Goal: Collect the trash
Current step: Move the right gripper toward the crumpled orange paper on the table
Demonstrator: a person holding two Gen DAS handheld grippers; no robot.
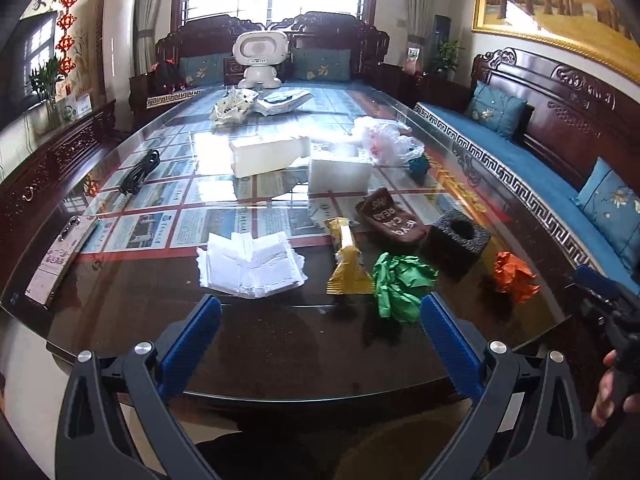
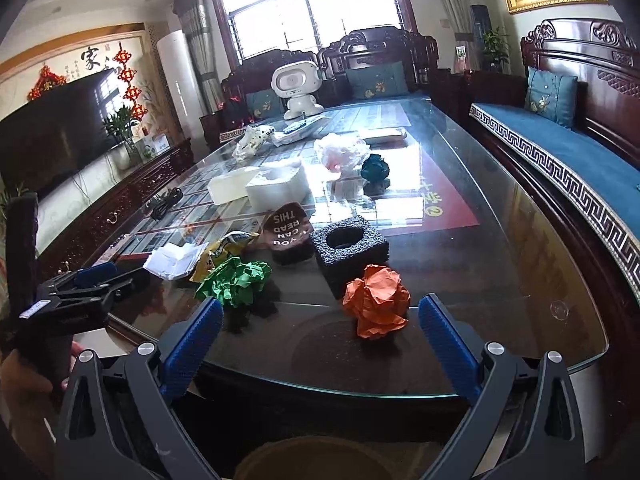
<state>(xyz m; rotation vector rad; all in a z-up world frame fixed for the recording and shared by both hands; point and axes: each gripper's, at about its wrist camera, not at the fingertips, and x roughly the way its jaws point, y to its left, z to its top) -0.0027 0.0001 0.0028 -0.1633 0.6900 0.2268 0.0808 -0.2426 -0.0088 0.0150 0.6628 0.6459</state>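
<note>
Both grippers hang over the near edge of the glass table (image 1: 280, 344), holding nothing. The left gripper (image 1: 320, 312) has its blue fingers (image 1: 192, 340) spread wide apart, and the right gripper (image 2: 320, 312) is just as wide.

The trash lies in a loose row along the near part of the table. Ahead of the left gripper, slightly left, sits a white paper wad (image 1: 252, 264). Right of it lies a gold wrapper (image 1: 348, 260), its near end touching a green paper ball (image 1: 400, 284), which sits just beyond the left gripper's right finger. Farther right, well apart, is an orange paper ball (image 1: 514, 276); in the right view the orange paper ball (image 2: 376, 304) sits between that gripper's fingers, a little beyond their tips.

Behind the balls stands a black foam block (image 2: 350, 248) with a round hole, and just left of it a brown piece (image 2: 288, 232) printed with white letters. Toward the middle are white foam blocks (image 1: 272, 156), a clear plastic bag (image 1: 384, 140) and a dark teal lump (image 2: 375, 168). A white toy robot (image 1: 260, 60) stands at the far end. A blue-cushioned bench (image 1: 520, 160) runs along the right
</note>
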